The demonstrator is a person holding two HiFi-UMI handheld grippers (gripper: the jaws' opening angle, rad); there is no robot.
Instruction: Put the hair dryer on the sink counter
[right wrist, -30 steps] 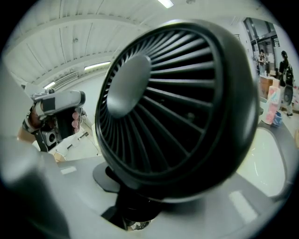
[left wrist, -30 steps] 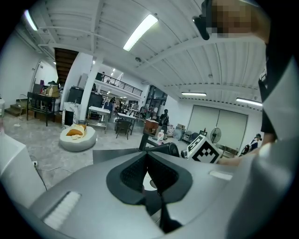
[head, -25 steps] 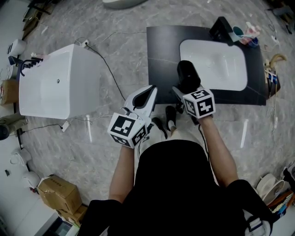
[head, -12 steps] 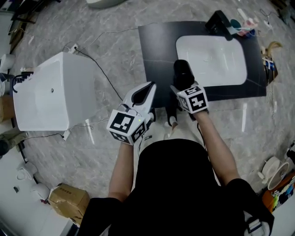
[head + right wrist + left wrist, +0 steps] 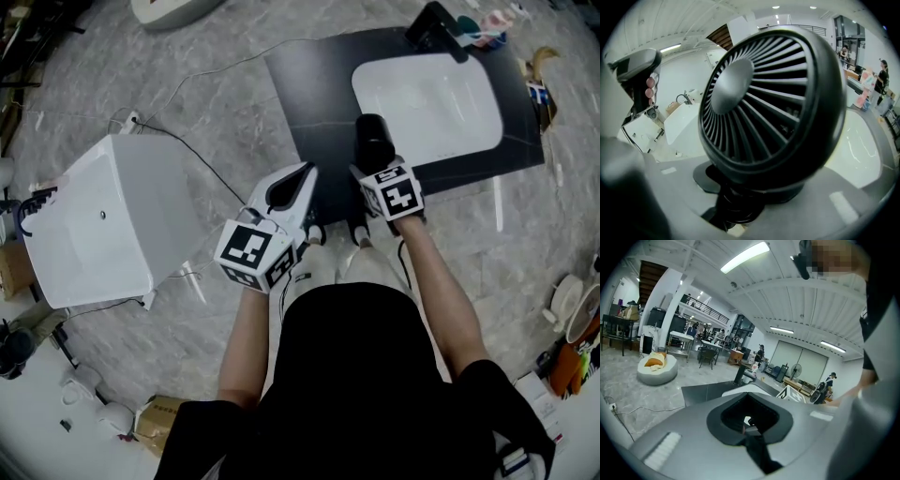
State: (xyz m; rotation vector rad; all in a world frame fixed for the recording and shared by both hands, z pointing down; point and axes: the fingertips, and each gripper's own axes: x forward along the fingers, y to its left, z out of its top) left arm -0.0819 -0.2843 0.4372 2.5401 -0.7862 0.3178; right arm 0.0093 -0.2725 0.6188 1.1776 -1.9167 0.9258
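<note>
Task stage, as judged: carry almost complete, placement pending. The right tool (image 5: 373, 172) is clamped on the neck of the one black hair dryer (image 5: 373, 141), which sits over the near edge of the single dark desk (image 5: 309, 84), just beside its one white basin (image 5: 427, 98). Lowering and release appear to be what is left. The left tool (image 5: 292, 187), second of two, has its jaws together on nothing and hangs short of the desk.
</note>
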